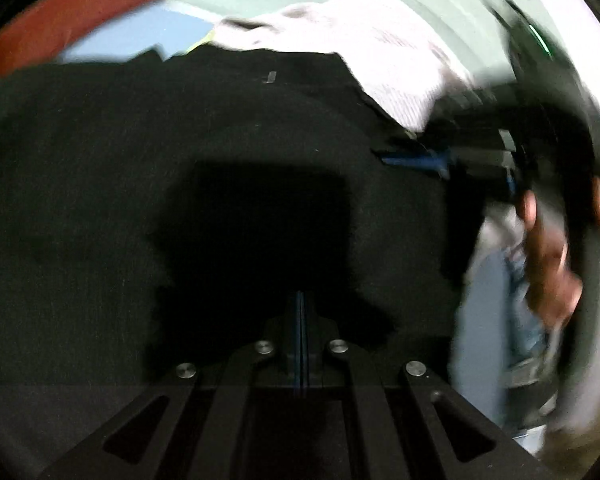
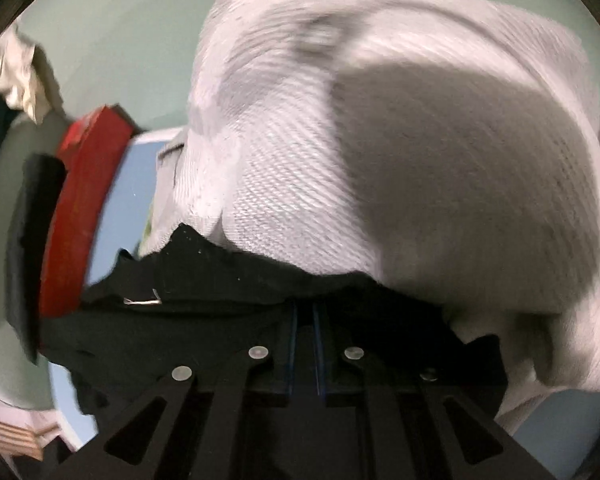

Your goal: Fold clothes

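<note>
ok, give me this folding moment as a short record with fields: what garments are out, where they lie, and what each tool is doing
main garment: black garment, spread out below both tools
second garment: white knit garment, bunched, lying against the black one's far edge
surface: pale blue
other item: red thing to the left, unclear what it is
left tool: shut over the black fabric; whether it pinches cloth cannot be told
right tool: nearly closed at the black garment's edge; grip unclear
image quality: motion blur
</note>
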Motion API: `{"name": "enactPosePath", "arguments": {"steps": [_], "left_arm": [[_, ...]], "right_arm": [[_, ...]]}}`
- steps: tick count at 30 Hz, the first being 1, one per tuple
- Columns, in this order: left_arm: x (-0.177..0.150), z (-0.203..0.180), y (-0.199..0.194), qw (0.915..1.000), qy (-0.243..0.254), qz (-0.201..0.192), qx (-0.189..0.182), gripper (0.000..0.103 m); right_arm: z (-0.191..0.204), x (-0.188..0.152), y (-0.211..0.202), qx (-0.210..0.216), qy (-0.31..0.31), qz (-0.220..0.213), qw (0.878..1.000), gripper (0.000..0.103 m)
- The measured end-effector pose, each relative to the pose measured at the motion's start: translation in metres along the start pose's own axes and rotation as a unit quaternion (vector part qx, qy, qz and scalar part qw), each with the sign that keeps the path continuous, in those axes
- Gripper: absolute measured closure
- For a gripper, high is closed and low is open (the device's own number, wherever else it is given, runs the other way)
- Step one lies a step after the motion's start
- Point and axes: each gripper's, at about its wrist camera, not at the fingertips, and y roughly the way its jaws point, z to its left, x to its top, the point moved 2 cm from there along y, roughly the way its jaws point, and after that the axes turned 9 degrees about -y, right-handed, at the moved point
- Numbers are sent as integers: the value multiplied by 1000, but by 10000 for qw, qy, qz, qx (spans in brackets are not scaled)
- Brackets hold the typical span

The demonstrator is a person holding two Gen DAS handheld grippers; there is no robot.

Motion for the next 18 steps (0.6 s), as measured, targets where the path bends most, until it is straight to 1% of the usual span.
{"name": "enactPosePath", "arguments": {"steps": [1,2,3,4,6,8,9,11,12,13,14,15,16,18], "left_arm": [[7,3,-10,9996,-172,-83,-221,102],[15,7,-19,9987,-307,-177,-373,102],[26,9,-26,9985,-325,-310,-317,102],[37,12,-31,9983,-348,-410,-242,102],[58,23,-28,9983,-413,-403,45,102],[74,44,-21,9968,-415,-460,503,102],[78,55,-20,9957,-428,-503,649,102],[80,74,-18,9961,-587,-504,421,101],[80,82,-19,9960,-647,-524,321,101],[76,84,-28,9957,-648,-601,268,101],[72,86,-36,9954,-649,-678,215,101],[67,88,-44,9950,-622,-771,159,101],[59,91,-53,9944,-519,-907,138,101],[47,103,-62,9924,-388,-1094,411,101]], "right_arm": [[-1,-6,-10,174,16,-145,9997,86],[-1,-13,-19,340,28,-288,9990,83],[-2,-21,-28,412,3,-400,9984,78],[-1,-28,-33,434,-27,-437,9981,76],[-1,-52,-34,400,-154,-330,9985,76],[-5,-73,-25,119,-167,-184,9996,76],[-8,-84,-21,5,-138,-150,9998,76],[-16,-102,-14,-27,-47,-151,9999,79],[-17,-106,-14,-6,-65,-222,9997,79],[-17,-111,-14,10,-85,-290,9995,79],[-14,-113,-20,-20,-136,-337,9993,78],[-10,-115,-26,-55,-187,-386,9991,73],[-6,-116,-32,-131,-249,-451,9986,70],[-3,-118,-38,-333,-310,-522,9976,67]]}}
